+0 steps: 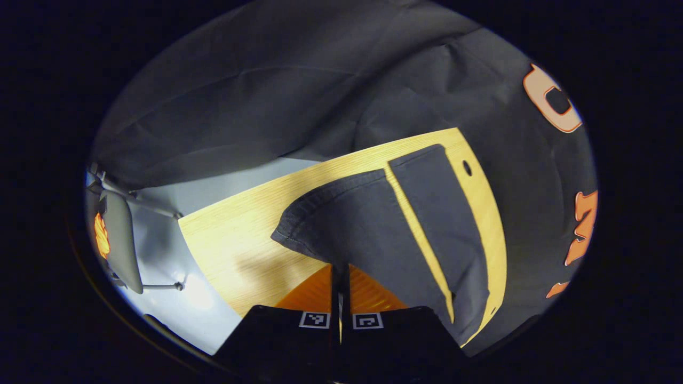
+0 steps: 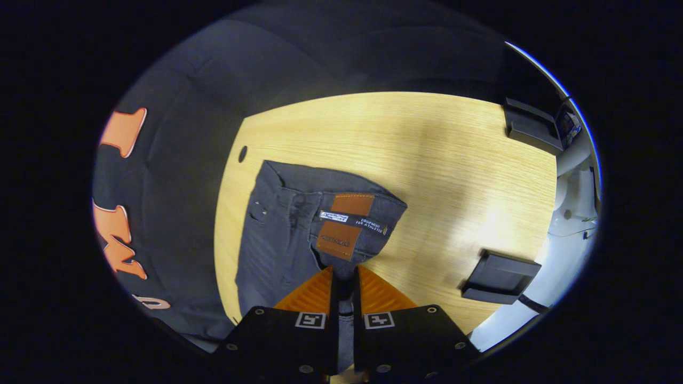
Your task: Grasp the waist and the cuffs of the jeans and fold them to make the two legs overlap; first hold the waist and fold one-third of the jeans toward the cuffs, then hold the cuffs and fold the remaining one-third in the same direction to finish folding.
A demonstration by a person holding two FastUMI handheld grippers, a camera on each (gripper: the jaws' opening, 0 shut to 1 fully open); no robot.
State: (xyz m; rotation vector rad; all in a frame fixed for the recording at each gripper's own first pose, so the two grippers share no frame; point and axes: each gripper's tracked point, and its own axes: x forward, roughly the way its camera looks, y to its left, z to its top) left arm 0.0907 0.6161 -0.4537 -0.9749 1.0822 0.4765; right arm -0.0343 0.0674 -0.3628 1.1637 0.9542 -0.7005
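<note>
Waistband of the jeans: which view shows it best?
The right gripper view. There the waistband, with its brown patch, lies open on the wooden table, right ahead of the right claw, which pinches denim. The left gripper view shows the jeans' legs and a cuff at the left claw.

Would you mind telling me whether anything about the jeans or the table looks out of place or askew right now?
Nothing stands out. The jeans lie on the wooden table, the waist corner turned up where the right gripper pinches it. The left gripper pinches a leg near its cuff, which is simply the fold beginning.
</note>
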